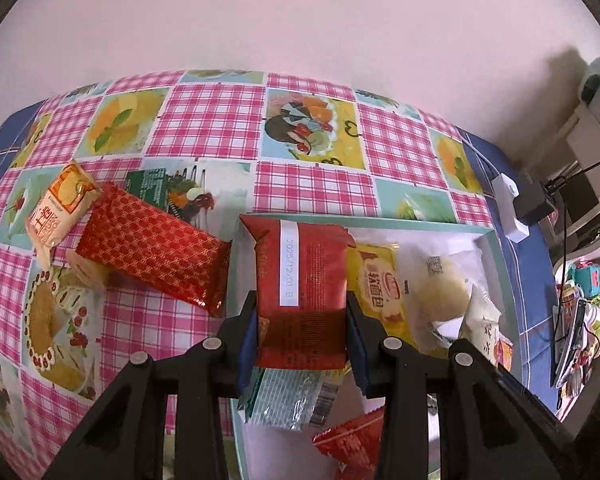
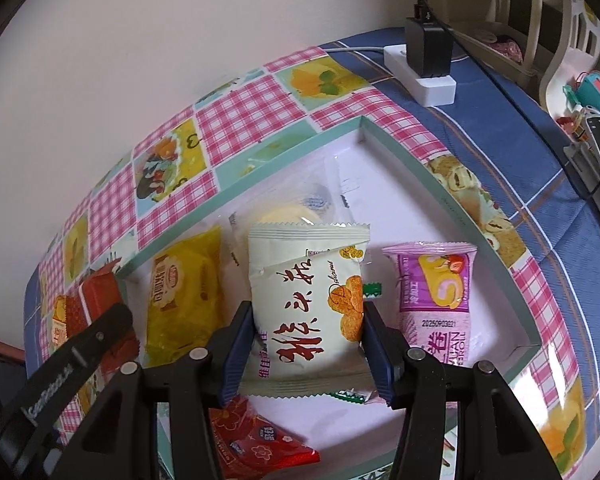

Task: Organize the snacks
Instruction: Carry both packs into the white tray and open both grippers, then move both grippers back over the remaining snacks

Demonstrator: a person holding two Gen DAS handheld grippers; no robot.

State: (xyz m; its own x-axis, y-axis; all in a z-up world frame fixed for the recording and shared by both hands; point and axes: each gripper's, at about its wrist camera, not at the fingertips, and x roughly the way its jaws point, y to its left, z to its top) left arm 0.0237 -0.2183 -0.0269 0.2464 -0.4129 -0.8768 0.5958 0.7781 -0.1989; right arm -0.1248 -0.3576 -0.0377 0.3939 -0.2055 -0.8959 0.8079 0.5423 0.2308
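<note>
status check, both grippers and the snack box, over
Left gripper shut on dark red foil packet. Right gripper shut on cream crisp packet. Both above white teal-rimmed box. Nothing in the way.

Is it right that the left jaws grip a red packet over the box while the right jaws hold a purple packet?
Not quite. The right gripper holds the cream packet, as the right wrist view shows; the purple packet lies beside it in the box. The left gripper does grip the red packet over the box.
</note>
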